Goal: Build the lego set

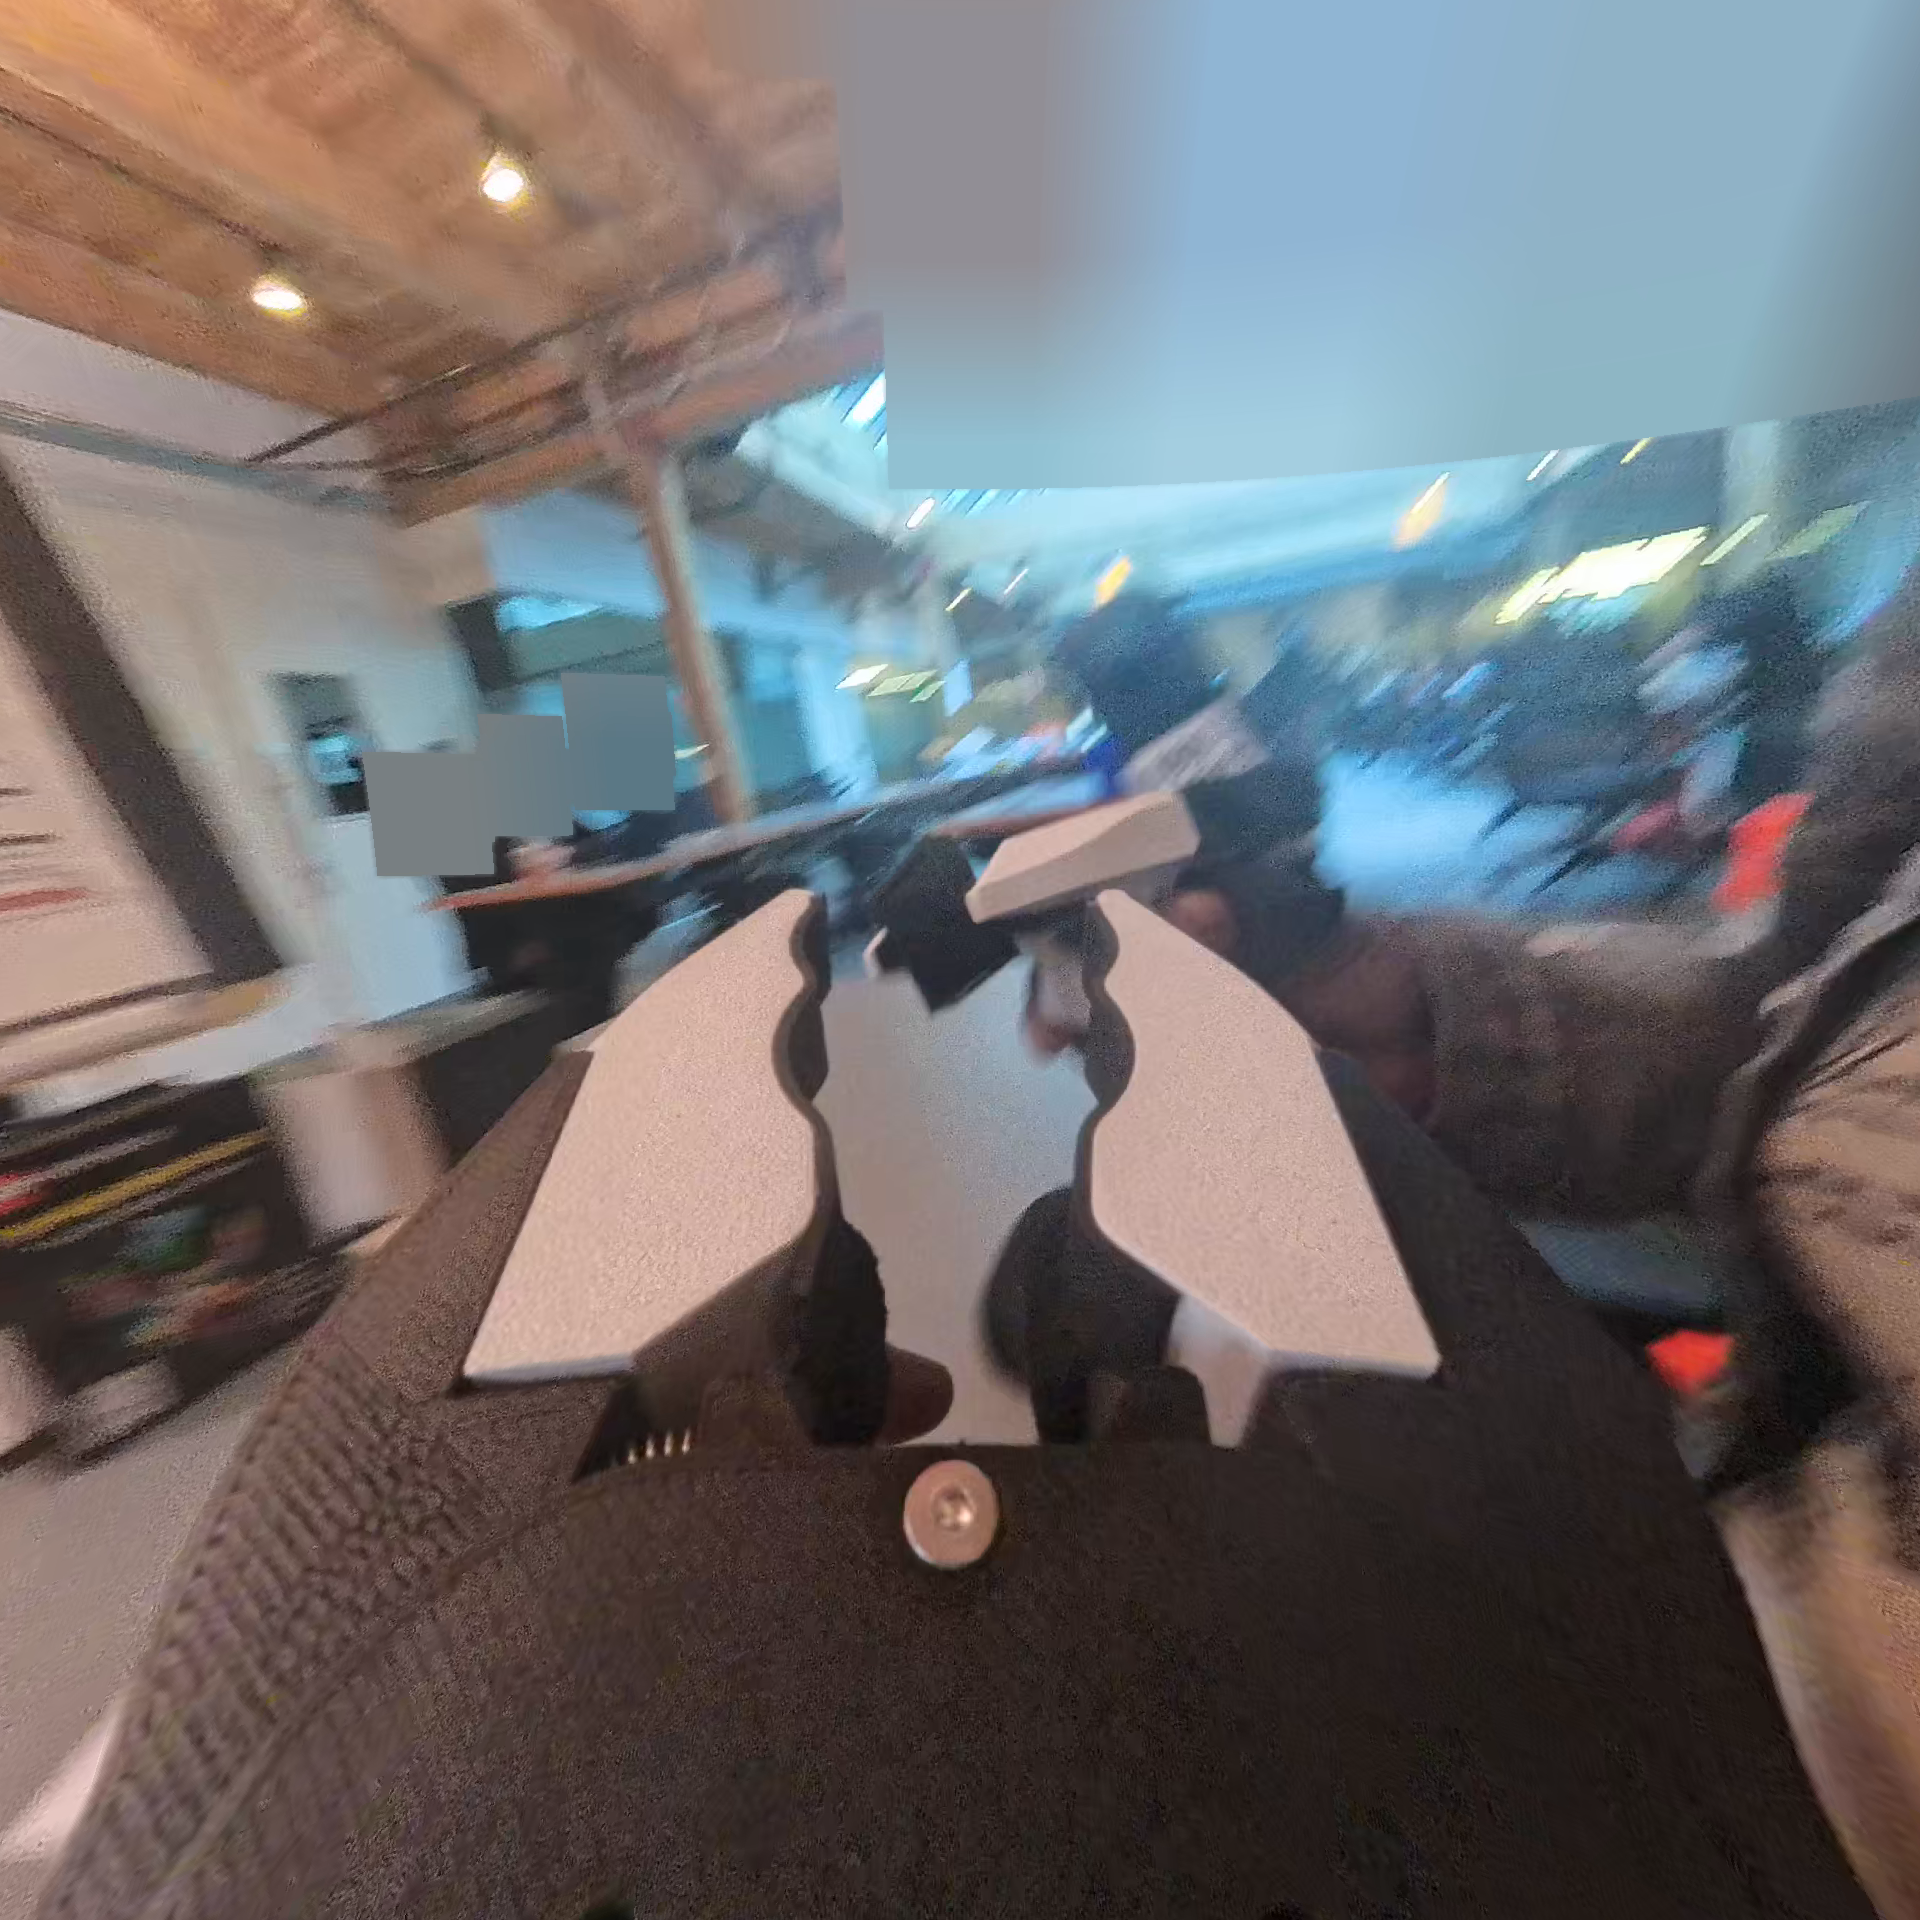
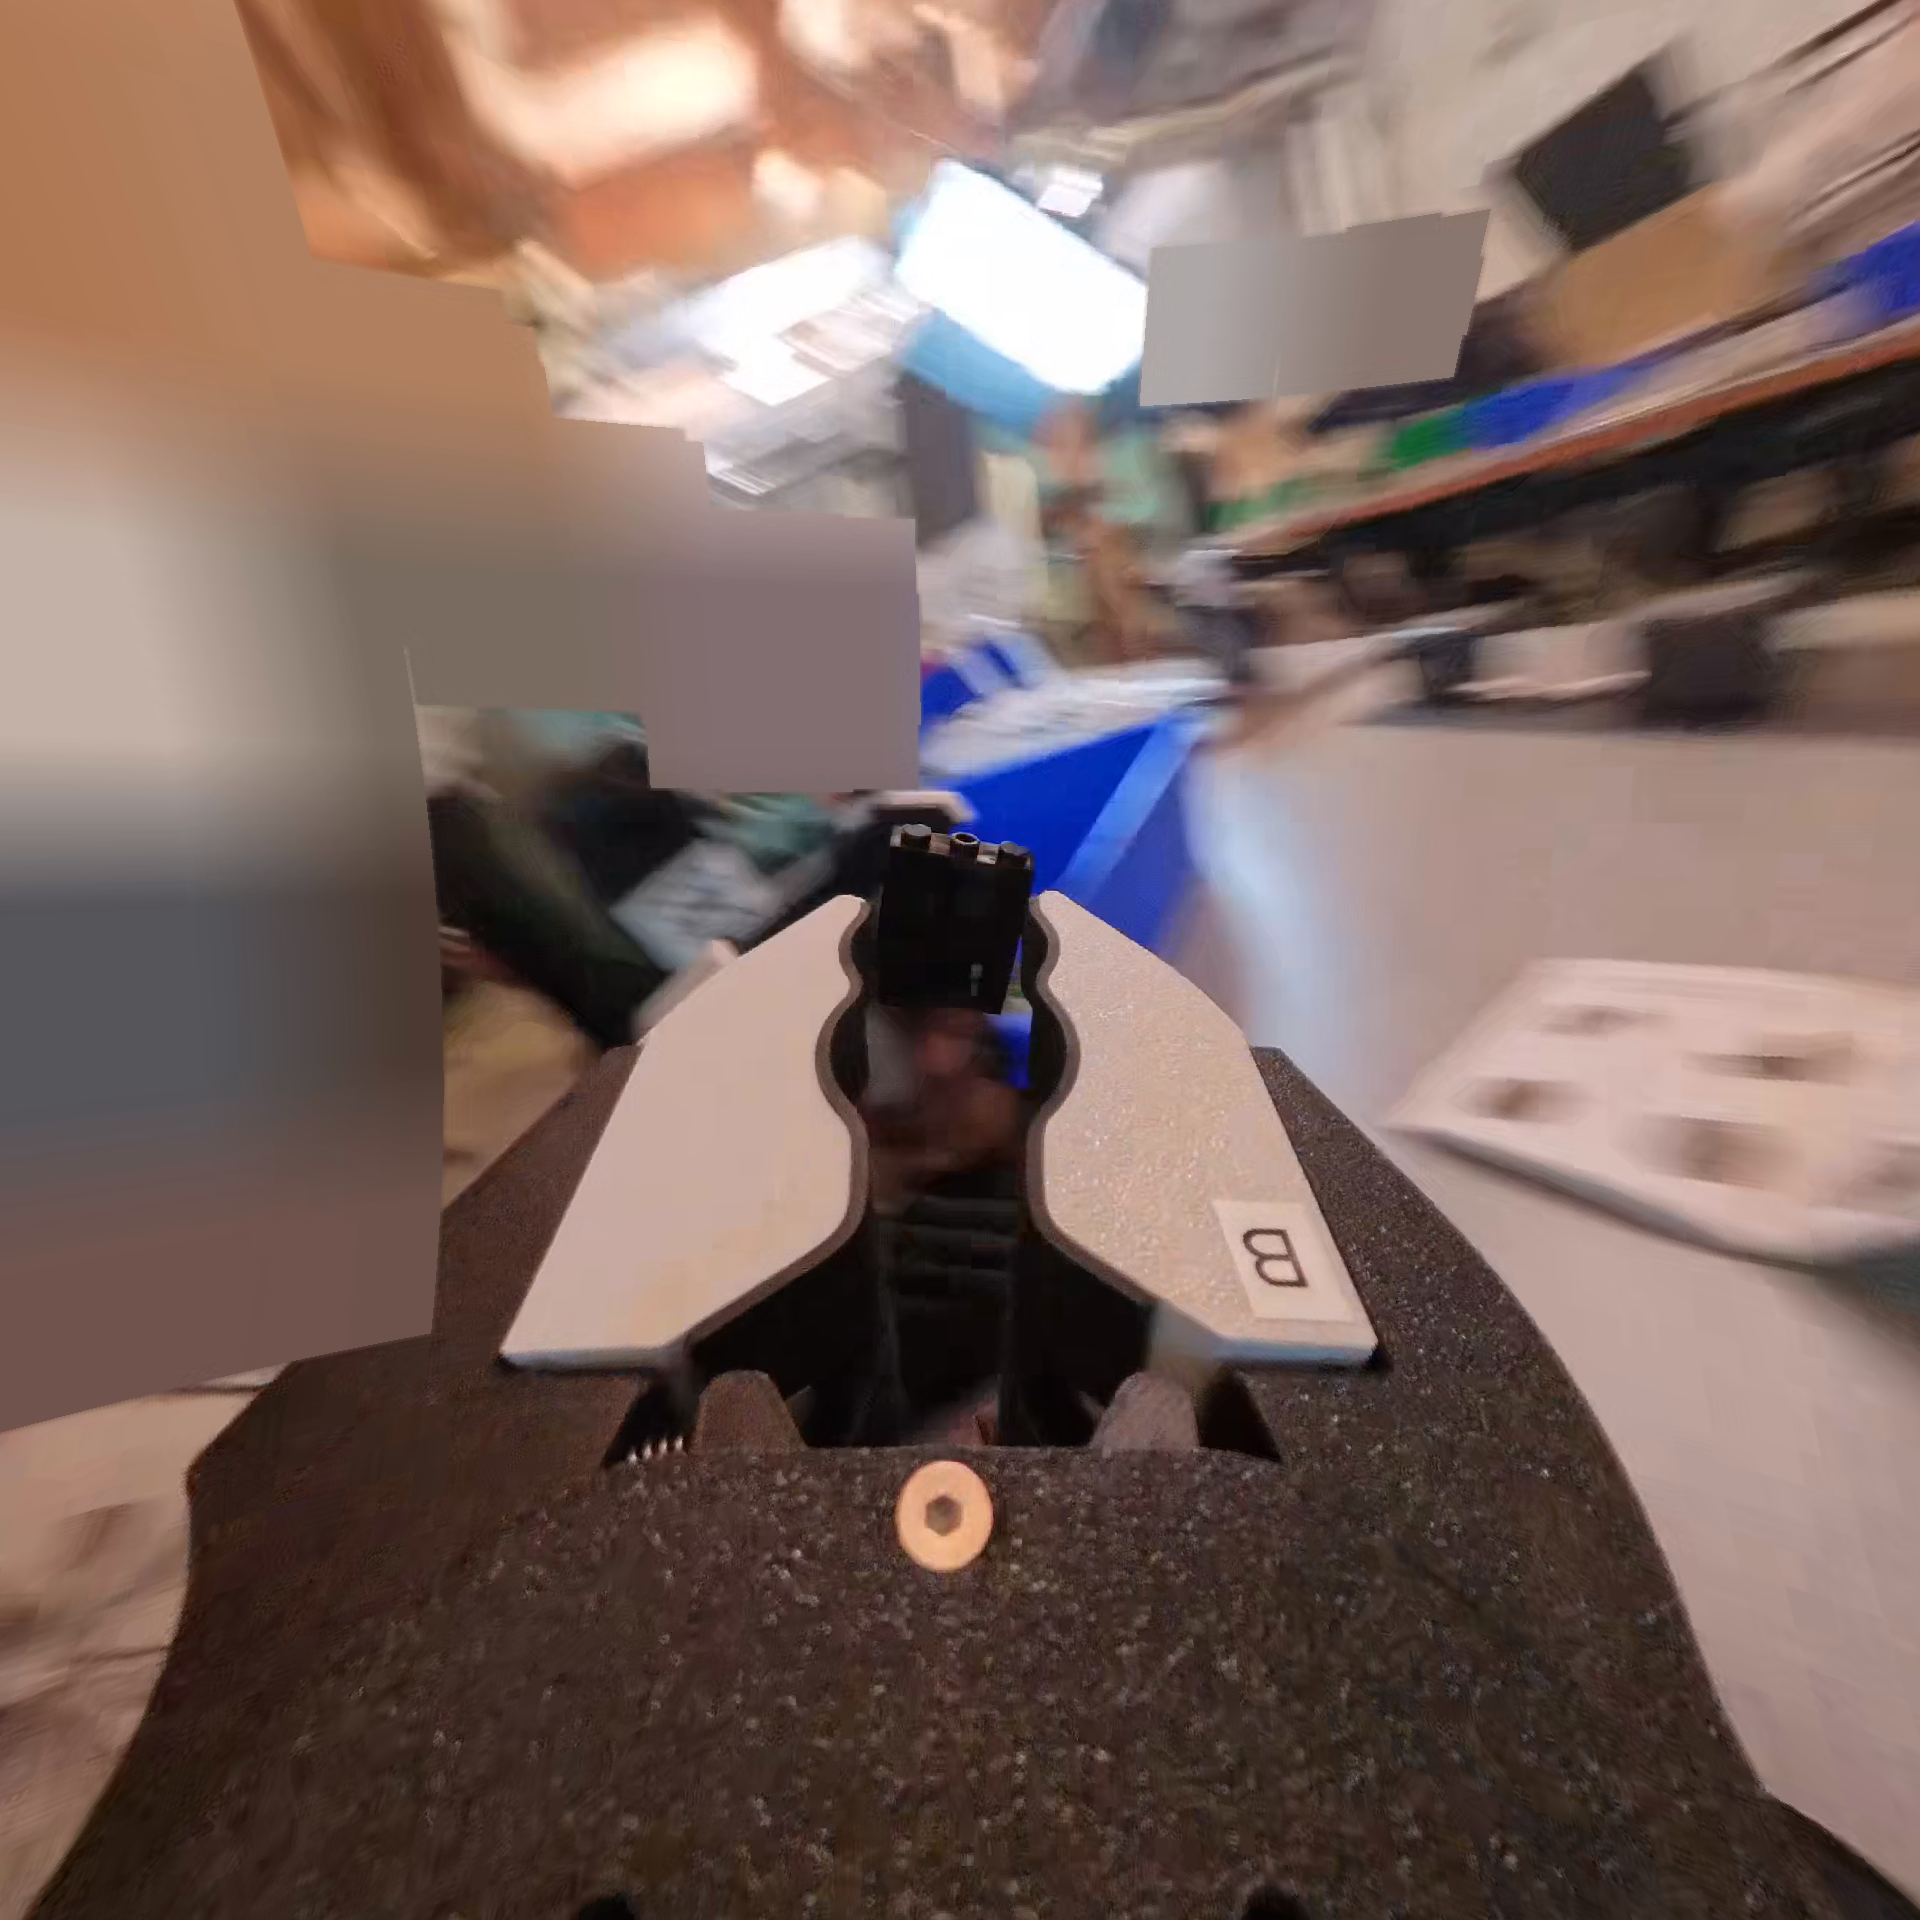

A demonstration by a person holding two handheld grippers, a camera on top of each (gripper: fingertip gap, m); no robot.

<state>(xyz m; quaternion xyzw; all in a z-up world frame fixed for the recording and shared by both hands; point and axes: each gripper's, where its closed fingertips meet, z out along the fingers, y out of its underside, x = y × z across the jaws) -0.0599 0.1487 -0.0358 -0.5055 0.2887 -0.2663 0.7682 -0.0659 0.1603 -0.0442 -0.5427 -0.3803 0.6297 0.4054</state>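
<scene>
My right gripper (image 2: 951, 920) is shut on a small black Lego brick (image 2: 951, 935), held at the fingertips with its studs pointing up and away. In the left wrist view my left gripper (image 1: 956, 925) is open and holds nothing. The black brick (image 1: 940, 925) shows just beyond its fingertips, in line with the gap. A grey finger of the right gripper (image 1: 1081, 852) sits beside the brick. Both grippers are raised above the table and close together, tip to tip. Both views are blurred.
An open instruction booklet (image 2: 1704, 1101) lies on the grey table (image 2: 1455, 883) at the right. A blue bin or cloth (image 2: 1070, 790) is behind the brick. A patterned sleeve (image 1: 1829, 1195) fills the right edge of the left wrist view. The room beyond is a blur.
</scene>
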